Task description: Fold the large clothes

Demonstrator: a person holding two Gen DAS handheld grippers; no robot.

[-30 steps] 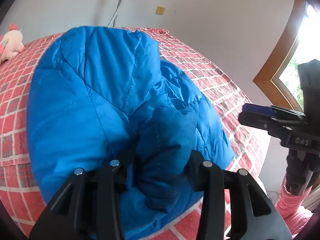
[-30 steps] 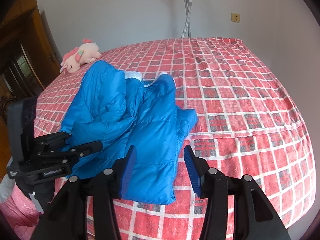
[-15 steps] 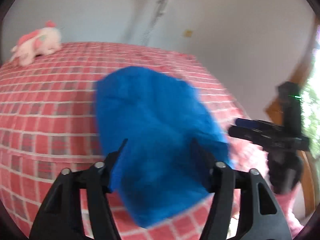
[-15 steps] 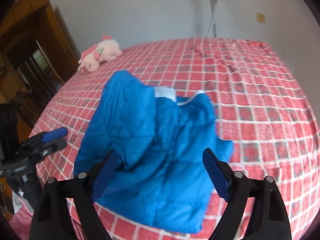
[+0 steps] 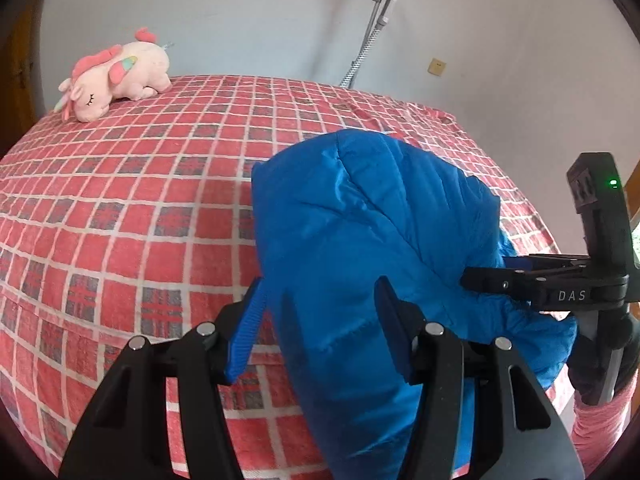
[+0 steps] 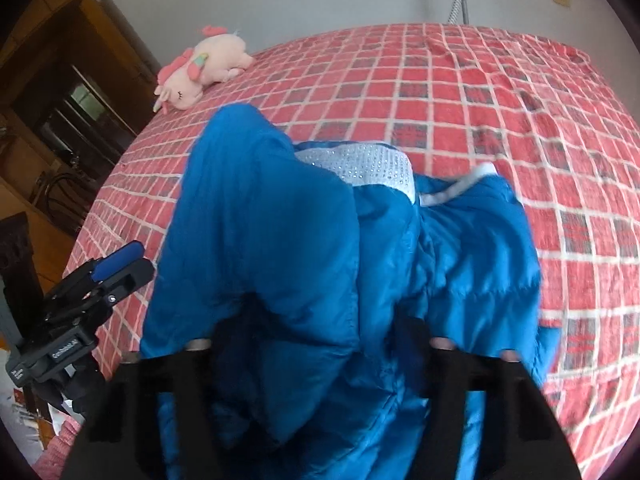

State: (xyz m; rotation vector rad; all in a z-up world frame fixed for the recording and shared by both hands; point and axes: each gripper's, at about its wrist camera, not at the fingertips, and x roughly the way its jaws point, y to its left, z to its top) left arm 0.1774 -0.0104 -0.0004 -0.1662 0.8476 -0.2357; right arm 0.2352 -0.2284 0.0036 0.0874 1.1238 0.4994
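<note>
My right gripper (image 6: 316, 320) has just been closing and now pinches the blue puffer jacket (image 5: 360, 220) bunched between its jaws, to lift it. My left gripper (image 5: 320, 284) was closing too. It sits spread around a fold and is not squeezing it. Past both are the checked bed (image 5: 120, 200) and a plush unicorn (image 5: 116, 76).

Soft, even daylight fills both views, bright on the pale wall (image 5: 240, 12) and brightest at the far right edge of the left wrist view. The fisheye bulges the checked bed (image 5: 120, 200) into a dome, and dark corners ring each picture. Left view is crisp: the plush toy (image 5: 116, 76) is sharp, and a faint shadow falls beside the blue jacket (image 5: 360, 220). Right view is softer, with smeared fabric low down, the near hand-held gripper (image 6: 320, 344) blurred and nearly black, and a dim wooden doorway (image 6: 60, 100) at left.
</note>
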